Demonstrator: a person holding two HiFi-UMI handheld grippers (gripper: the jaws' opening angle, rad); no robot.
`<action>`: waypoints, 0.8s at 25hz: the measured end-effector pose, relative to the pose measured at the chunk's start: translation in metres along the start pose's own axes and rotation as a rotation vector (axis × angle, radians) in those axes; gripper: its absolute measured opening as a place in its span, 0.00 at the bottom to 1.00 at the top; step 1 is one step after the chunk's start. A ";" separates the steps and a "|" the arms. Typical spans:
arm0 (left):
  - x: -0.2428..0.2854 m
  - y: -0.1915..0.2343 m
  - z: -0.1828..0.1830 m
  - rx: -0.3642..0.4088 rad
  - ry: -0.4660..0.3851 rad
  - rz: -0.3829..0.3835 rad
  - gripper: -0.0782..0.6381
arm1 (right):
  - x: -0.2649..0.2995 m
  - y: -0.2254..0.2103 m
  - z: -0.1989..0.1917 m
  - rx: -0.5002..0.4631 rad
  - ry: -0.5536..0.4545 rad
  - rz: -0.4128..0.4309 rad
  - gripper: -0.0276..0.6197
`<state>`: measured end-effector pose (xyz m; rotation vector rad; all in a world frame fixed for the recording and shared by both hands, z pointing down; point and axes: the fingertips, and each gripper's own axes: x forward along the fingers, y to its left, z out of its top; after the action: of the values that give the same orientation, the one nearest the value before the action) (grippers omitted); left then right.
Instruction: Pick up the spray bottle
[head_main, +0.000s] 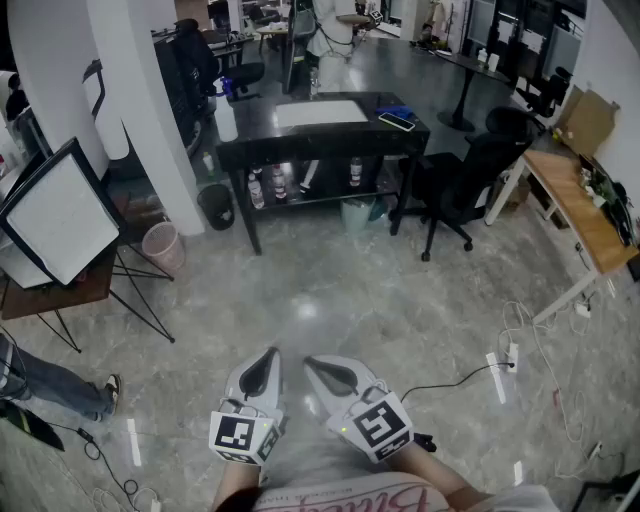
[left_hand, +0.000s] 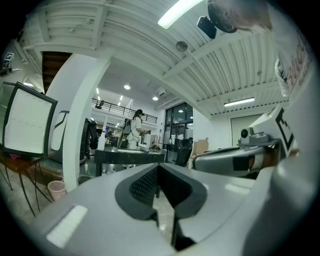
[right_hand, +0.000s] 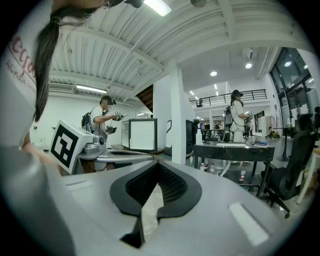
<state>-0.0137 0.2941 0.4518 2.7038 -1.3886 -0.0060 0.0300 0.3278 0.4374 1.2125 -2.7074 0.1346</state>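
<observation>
The left gripper (head_main: 268, 358) and right gripper (head_main: 314, 364) were held low, side by side and close against the person's body, pointing forward about level. Both had their jaws pressed together, tips meeting, with nothing between them.

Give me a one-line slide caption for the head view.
Left gripper and right gripper, both shut and empty, side by side, facing a black table across the grey floor.

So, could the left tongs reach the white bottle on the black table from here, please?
Probably not yet. The left tongs are shut and near the body, and the bottle stands at the left end of the black table, across open floor. Nothing blocks the path, but a walk over is needed.
</observation>
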 end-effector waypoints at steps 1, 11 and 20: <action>0.000 0.000 -0.001 0.001 0.000 0.003 0.11 | -0.001 0.000 0.000 0.001 0.000 -0.001 0.05; -0.005 -0.002 -0.004 -0.003 -0.005 0.012 0.11 | -0.004 0.008 0.001 -0.022 0.001 0.011 0.05; -0.009 0.012 -0.011 -0.028 -0.001 0.066 0.11 | 0.005 0.007 0.002 -0.031 -0.009 0.036 0.05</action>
<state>-0.0277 0.2951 0.4629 2.6348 -1.4659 -0.0206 0.0215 0.3285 0.4361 1.1593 -2.7290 0.0917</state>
